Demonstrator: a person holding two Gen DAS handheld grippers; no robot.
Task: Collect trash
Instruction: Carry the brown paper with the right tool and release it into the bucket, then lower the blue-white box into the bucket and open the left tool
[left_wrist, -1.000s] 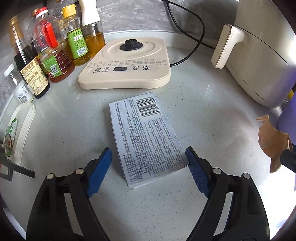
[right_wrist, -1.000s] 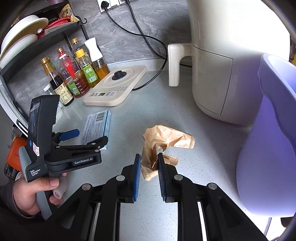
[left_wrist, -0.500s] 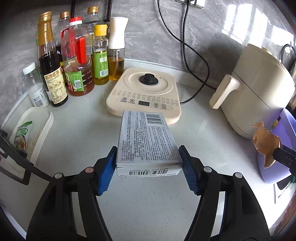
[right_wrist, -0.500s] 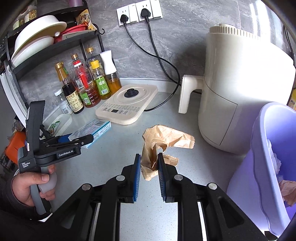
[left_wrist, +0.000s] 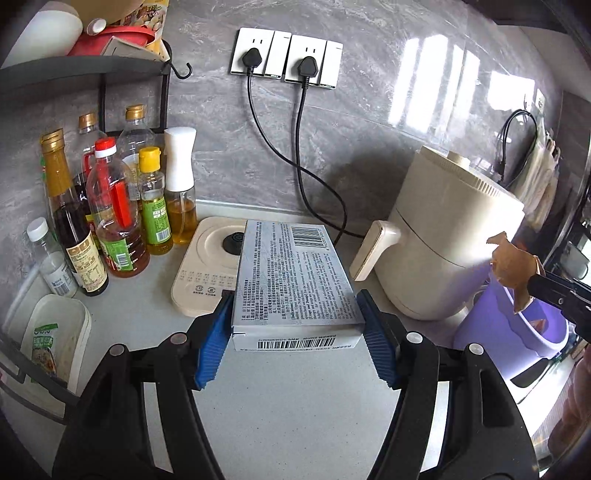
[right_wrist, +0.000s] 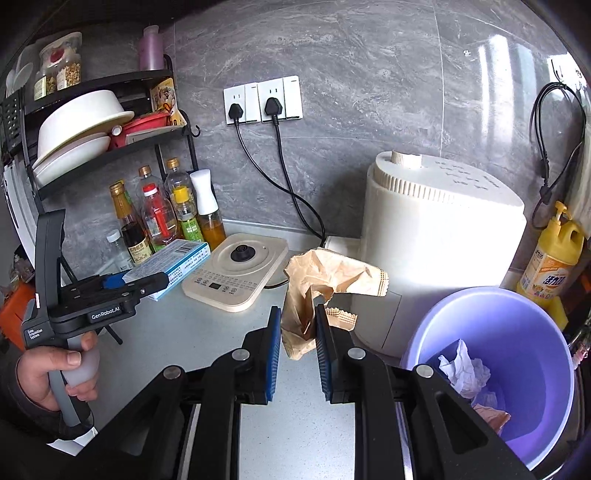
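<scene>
My left gripper (left_wrist: 295, 332) is shut on a flat grey printed carton (left_wrist: 291, 280), its blue pads pressing the two long sides, and holds it above the counter. From the right wrist view that carton (right_wrist: 173, 264) shows its light blue side in the left gripper (right_wrist: 136, 284), gripped by a person's hand. My right gripper (right_wrist: 297, 328) is shut on a crumpled brown paper bag (right_wrist: 325, 280), lifted in the air. That brown paper bag (left_wrist: 511, 267) appears at the right edge of the left wrist view. A purple bin (right_wrist: 513, 321) with crumpled paper inside stands lower right.
A cream air fryer (left_wrist: 450, 251) stands by the purple bin (left_wrist: 517, 332). A cream induction plate (right_wrist: 236, 277) sits behind, with several oil and sauce bottles (left_wrist: 118, 221) to its left. Two black cords (left_wrist: 295, 147) run to wall sockets. A dish rack (right_wrist: 92, 133) hangs upper left; a yellow detergent bottle (right_wrist: 554, 258) stands far right.
The left gripper closed on the carton and lifted it off the counter. Both grippers rose and tipped upward, the right one still carrying the paper bag, bringing the bin's inside into view.
</scene>
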